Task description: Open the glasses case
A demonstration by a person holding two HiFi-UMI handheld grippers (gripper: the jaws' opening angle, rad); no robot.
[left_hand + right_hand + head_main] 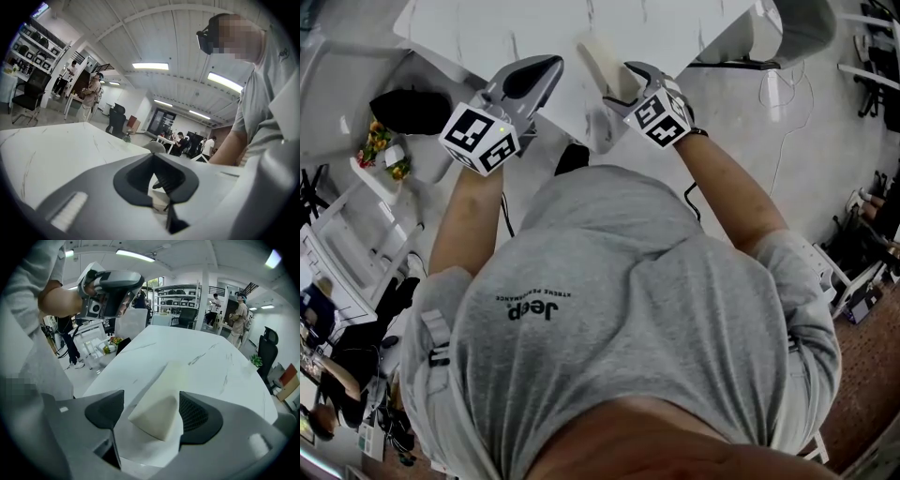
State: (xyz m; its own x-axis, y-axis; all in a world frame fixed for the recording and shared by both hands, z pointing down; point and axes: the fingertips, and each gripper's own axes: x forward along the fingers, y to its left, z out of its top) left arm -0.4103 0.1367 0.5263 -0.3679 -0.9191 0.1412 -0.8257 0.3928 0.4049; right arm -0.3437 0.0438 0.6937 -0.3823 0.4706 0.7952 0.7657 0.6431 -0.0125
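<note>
R gripper (151, 420) jaws apart, straddling near end of cream wedge-shaped glasses case (164, 397); long axis straight ahead. L gripper (157, 182) closed, empty, farther.

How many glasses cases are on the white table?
1. The cream glasses case lies near the front edge of the white table, its end between the open jaws of the right gripper. Part of the table is out of view, so others may be hidden.

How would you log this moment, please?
case: closed, on table | right gripper: open around case end | left gripper: shut, empty
</note>
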